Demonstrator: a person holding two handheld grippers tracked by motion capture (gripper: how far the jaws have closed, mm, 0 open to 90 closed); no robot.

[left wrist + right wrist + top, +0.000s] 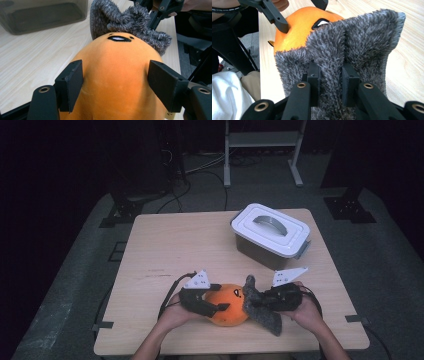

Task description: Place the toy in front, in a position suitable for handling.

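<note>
Near the worktop's front edge, left hand-held gripper (212, 301) is clamped on the orange plush (227, 304), right hand-held gripper (260, 301) pinching the grey cloth (257, 307) touching it.

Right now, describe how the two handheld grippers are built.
The left gripper and right gripper are black, each topped by a grey three-cornered plate dotted with small holes. Each has two flat, blocky black jaws on linkage arms with brass-coloured pivot rings. A black cable trails from each. The person's forearms are bare, with no sleeves in sight.
</note>
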